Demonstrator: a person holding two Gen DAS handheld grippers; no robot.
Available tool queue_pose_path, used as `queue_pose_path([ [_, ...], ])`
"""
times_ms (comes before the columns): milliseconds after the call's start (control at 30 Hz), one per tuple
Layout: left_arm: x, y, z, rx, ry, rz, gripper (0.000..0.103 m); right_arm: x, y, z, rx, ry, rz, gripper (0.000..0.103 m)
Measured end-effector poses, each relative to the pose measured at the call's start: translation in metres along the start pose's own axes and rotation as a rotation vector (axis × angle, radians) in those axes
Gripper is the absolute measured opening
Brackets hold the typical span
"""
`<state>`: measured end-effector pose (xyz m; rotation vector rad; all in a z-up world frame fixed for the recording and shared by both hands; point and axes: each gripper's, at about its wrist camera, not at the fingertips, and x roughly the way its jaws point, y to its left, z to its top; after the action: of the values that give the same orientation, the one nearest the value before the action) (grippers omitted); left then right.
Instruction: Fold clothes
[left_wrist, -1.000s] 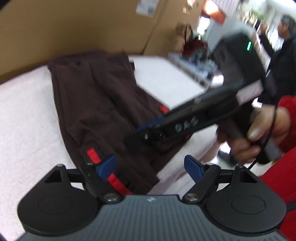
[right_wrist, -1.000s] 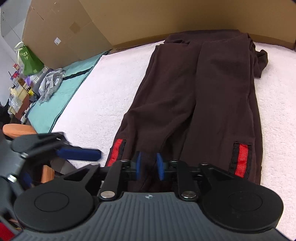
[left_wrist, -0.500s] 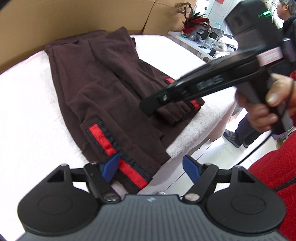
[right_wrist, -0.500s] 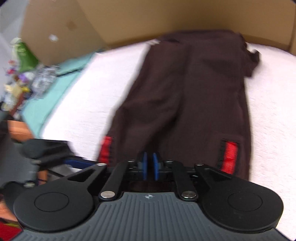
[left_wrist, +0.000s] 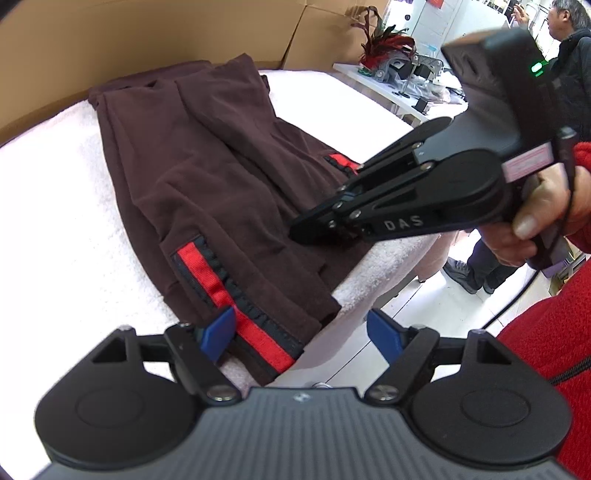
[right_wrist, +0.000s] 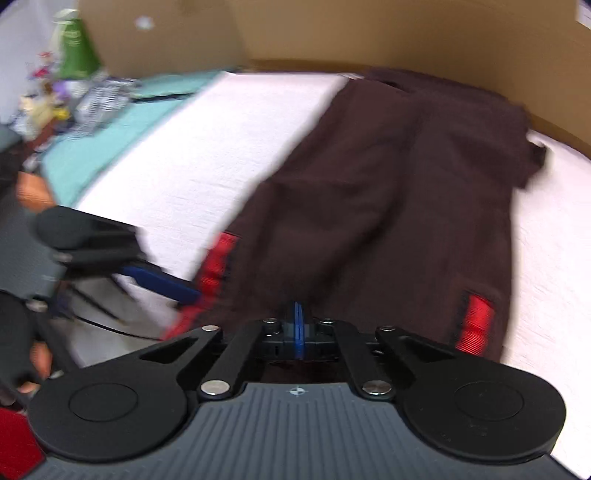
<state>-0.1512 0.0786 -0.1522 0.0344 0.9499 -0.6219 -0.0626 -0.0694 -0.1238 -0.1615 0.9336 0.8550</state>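
Dark brown trousers (left_wrist: 207, 177) with red stripes at the hems lie flat on a white towel-covered table (left_wrist: 59, 221), legs toward me. My left gripper (left_wrist: 303, 332) is open over the near leg's hem, its left pad beside the red stripe (left_wrist: 221, 284). My right gripper (right_wrist: 298, 325) is shut, its blue pads pressed together at the trousers' hem edge (right_wrist: 354, 229); whether cloth is pinched is unclear. The right gripper also shows in the left wrist view (left_wrist: 310, 230), low over the other leg's hem. The left gripper also shows in the right wrist view (right_wrist: 162, 282).
Cardboard panels (left_wrist: 147, 33) stand behind the table. A teal cloth (right_wrist: 110, 147) and clutter lie at the left. The table's front edge (left_wrist: 369, 273) drops to a white floor. A person in black (left_wrist: 569, 55) stands at the far right.
The right gripper's pads have closed fully at the hem. The left gripper has moved in closer over the near leg's red stripe and stays open.
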Motion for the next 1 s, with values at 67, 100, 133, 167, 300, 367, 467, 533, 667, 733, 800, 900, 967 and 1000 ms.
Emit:
queue_pose_path([
  [67, -0.002, 0.0, -0.001, 0.0, 0.004, 0.006, 0.08, -0.009, -0.011, -0.002, 0.056, -0.017, 0.013, 0.0],
  [100, -0.003, 0.001, -0.002, -0.011, 0.006, 0.008, 0.081, -0.013, -0.016, -0.002, 0.085, -0.026, 0.019, 0.002],
  [133, -0.004, 0.002, -0.004, -0.022, 0.007, 0.01, 0.082, -0.017, -0.021, -0.003, 0.113, -0.034, 0.026, 0.004],
  [167, -0.005, 0.003, -0.005, -0.032, 0.009, 0.012, 0.082, -0.025, -0.027, -0.005, 0.14, -0.047, 0.026, 0.014],
  [300, -0.012, 0.007, -0.009, -0.079, 0.005, 0.011, 0.08, -0.056, -0.042, -0.019, 0.161, -0.065, -0.026, 0.026],
  [367, -0.024, 0.007, -0.007, -0.108, -0.051, -0.014, 0.081, -0.065, -0.047, -0.029, 0.151, -0.043, -0.103, 0.025],
  [467, -0.026, 0.024, -0.008, -0.207, -0.088, -0.017, 0.082, -0.076, -0.072, -0.046, 0.301, -0.044, -0.151, 0.036],
  [533, -0.025, 0.037, -0.01, -0.277, -0.106, -0.016, 0.082, -0.082, -0.093, -0.056, 0.444, -0.066, -0.154, 0.04],
  [667, -0.023, 0.062, -0.012, -0.419, -0.142, -0.013, 0.082, -0.071, -0.121, -0.065, 0.6, -0.039, -0.067, 0.045],
  [733, -0.016, 0.065, -0.008, -0.435, -0.145, -0.043, 0.087, -0.064, -0.133, -0.067, 0.652, -0.02, -0.02, 0.045],
  [800, -0.005, 0.066, -0.004, -0.43, -0.151, -0.057, 0.094, -0.057, -0.136, -0.067, 0.633, -0.013, 0.008, 0.044],
  [900, 0.005, 0.069, -0.001, -0.43, -0.181, -0.093, 0.101, -0.054, -0.142, -0.069, 0.619, -0.026, 0.092, 0.049],
  [967, 0.006, 0.075, -0.001, -0.47, -0.19, -0.122, 0.101, -0.05, -0.143, -0.068, 0.605, -0.013, 0.158, 0.049],
  [1000, 0.005, 0.079, -0.001, -0.491, -0.194, -0.137, 0.101, -0.048, -0.143, -0.067, 0.596, -0.003, 0.192, 0.049],
])
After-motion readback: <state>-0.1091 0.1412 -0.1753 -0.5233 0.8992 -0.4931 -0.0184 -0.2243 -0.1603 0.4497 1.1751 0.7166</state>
